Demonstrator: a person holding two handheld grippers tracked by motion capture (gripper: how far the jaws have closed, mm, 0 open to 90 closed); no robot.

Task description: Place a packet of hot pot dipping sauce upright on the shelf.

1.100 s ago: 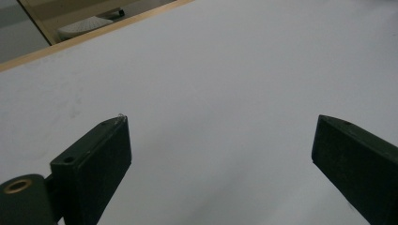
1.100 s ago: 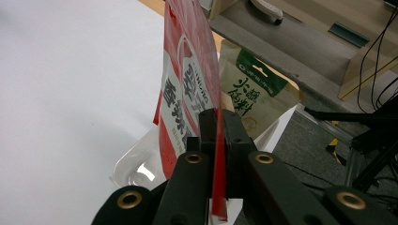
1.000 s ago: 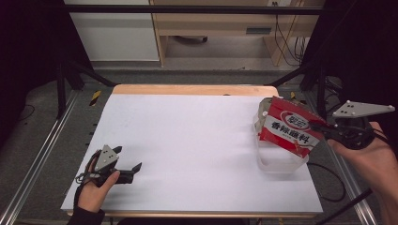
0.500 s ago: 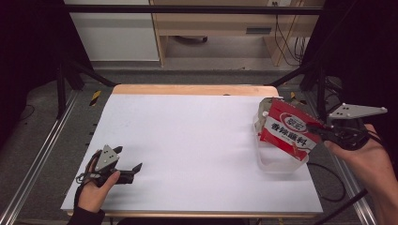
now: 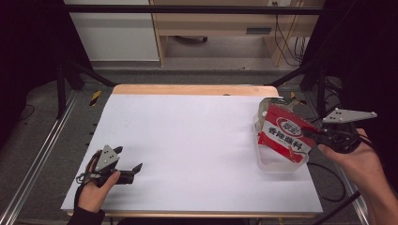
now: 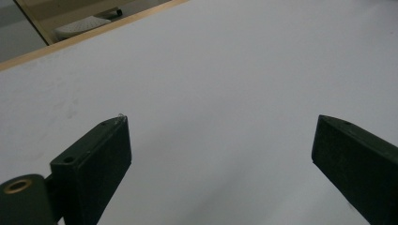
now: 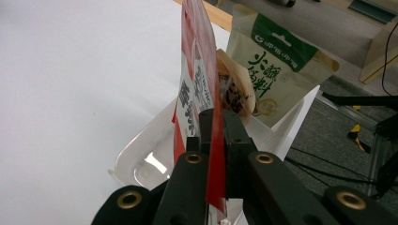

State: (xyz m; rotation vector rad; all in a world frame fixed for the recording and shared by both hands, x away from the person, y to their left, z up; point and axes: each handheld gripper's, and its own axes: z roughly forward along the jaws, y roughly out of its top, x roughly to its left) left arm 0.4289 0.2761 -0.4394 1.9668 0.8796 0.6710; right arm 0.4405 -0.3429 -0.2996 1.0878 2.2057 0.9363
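Right tool (image 7: 215,140): jaw bases run off the bottom edge of the right gripper view; the red pouch (image 7: 199,89) pinched between them is cut at the top edge and hides part of the tan packet (image 7: 234,91) behind. Green pouch (image 7: 272,65) stands partly behind both, lower end sunk in the clear bin (image 7: 141,159). High view: pouch print too small to read; the person's right hand (image 5: 361,164) is cut off at the right edge.

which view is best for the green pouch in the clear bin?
The right gripper view: the green pouch stands upright at the bin's far end, print facing the camera, behind the red packet clamped in the right claw. In the high view the red packet covers nearly all of it. The left gripper view faces bare table.
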